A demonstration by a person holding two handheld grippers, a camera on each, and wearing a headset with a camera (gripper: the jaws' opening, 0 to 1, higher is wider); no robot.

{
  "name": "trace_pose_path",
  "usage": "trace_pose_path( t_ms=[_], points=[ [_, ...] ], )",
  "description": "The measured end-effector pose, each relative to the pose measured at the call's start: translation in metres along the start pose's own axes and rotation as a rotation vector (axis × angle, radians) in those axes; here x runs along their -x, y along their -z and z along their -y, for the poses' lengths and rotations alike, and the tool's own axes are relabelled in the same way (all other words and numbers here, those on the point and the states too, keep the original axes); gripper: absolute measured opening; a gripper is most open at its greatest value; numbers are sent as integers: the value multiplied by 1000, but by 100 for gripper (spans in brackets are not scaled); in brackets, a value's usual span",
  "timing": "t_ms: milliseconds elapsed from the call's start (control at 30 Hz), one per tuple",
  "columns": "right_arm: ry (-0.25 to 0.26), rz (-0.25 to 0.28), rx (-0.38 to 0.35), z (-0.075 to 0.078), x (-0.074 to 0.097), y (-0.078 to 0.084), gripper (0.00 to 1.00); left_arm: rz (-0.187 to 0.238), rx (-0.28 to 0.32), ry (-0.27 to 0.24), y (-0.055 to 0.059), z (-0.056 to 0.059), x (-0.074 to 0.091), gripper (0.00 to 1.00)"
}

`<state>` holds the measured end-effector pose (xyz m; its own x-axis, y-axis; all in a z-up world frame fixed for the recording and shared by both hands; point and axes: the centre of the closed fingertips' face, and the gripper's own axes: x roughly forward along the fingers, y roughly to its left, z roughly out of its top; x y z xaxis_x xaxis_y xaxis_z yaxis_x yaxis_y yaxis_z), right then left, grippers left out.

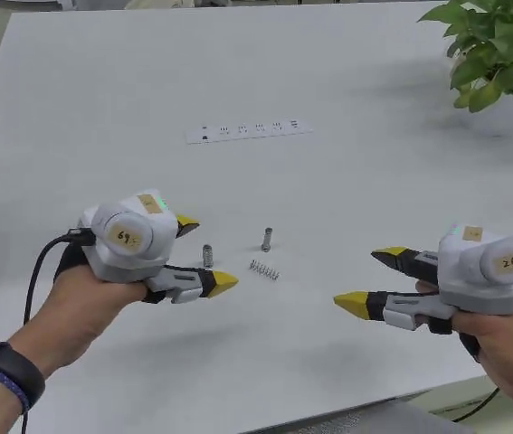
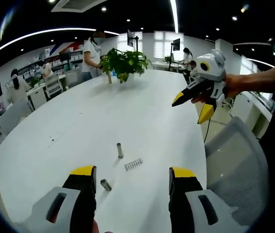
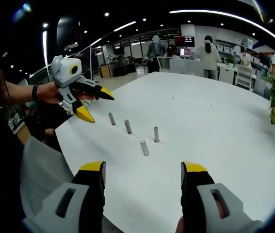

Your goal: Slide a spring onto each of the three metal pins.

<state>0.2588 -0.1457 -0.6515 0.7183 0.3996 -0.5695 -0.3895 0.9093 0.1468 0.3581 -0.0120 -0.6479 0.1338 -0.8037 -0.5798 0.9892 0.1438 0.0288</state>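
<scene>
While left claw [image 1: 209, 253] and right claw [image 1: 363, 277] gape, spring [image 1: 264, 269] lies between them

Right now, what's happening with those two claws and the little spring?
Left claw open, empty. Right claw open, empty. Small silver coil spring lies loose on white table, beside three short grey metal pins. Nothing in the way.

My left claw [image 1: 206, 253] and right claw [image 1: 365, 278] are both white-bodied, with black jaws tipped in yellow and a tan label on each. The surface [image 1: 346, 81] is plain white. The pins [image 1: 267, 239] read as grey metal, the spring [image 1: 263, 269] silvery, I think. The plant [image 1: 496, 45] is green and the wristband [image 1: 7, 366] black.
</scene>
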Motion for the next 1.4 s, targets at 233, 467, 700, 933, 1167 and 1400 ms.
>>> trace_pose_path(
  t_ms=[233,467,700,933,1167,1400],
  points=[
    [2,-2,0,1,1,0,62,-28,-50,52,-3,3,-26,55],
    [1,-5,0,2,2,1,63,-64,-76,107,-1,7,-54,55],
    [-1,-13,0,2,4,3,64,-105,-90,149,11,15,-77,55],
    [3,-14,-6,4,7,4,64,-144,-79,182,24,18,-99,54],
    [7,-18,-11,6,10,7,64,-181,-84,209,35,18,-115,52],
    [11,-17,-18,8,12,8,63,-227,-103,240,46,21,-131,51]
  ],
)
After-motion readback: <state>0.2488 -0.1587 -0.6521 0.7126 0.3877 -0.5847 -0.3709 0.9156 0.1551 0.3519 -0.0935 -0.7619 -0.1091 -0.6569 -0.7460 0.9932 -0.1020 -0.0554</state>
